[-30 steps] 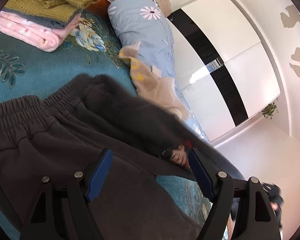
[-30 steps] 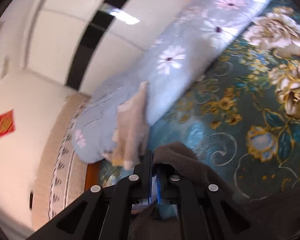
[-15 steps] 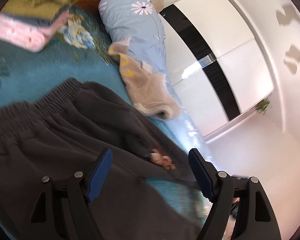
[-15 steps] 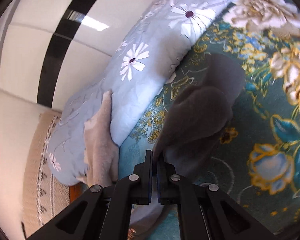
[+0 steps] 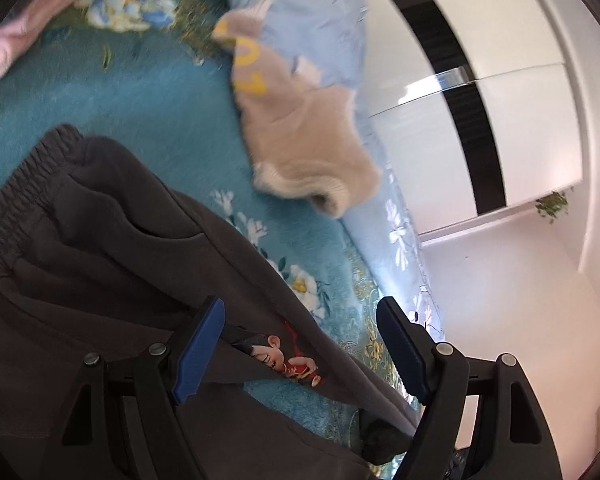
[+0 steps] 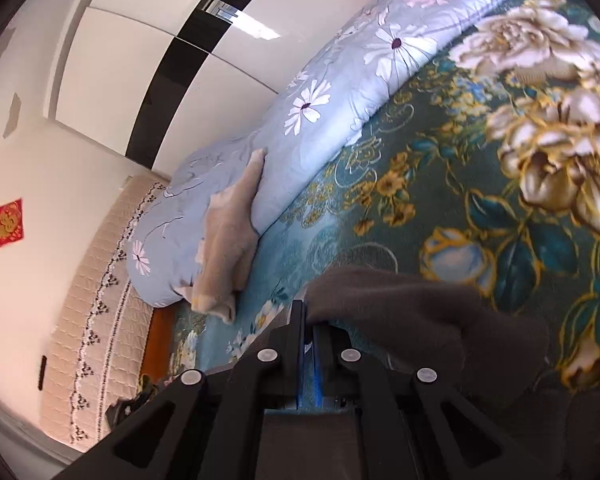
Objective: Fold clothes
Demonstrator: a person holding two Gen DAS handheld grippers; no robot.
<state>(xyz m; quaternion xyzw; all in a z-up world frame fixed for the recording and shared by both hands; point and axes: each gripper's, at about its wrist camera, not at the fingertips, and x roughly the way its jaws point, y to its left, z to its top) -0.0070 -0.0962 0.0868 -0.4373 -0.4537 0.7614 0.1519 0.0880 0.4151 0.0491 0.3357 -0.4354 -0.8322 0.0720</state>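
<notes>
Dark trousers (image 5: pixel 112 264) on the bed (image 5: pixel 112 92): soft, limp fleece, best pinched at waistband or hem. Right hand-held gripper (image 6: pixel 309 312) clamps their cloth; left hand-held gripper (image 5: pixel 300 344) stands apart, empty.

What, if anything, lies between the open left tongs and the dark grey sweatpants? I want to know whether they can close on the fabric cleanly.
Nothing visible does. The left tongs hang open directly over the dark grey sweatpants, with only the pants' cartoon patch between the blue pads. The beige fleece garment lies apart, against the light blue floral duvet.

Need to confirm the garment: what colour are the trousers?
Dark grey trousers with a small cartoon print, clearest in the left wrist view.
</notes>
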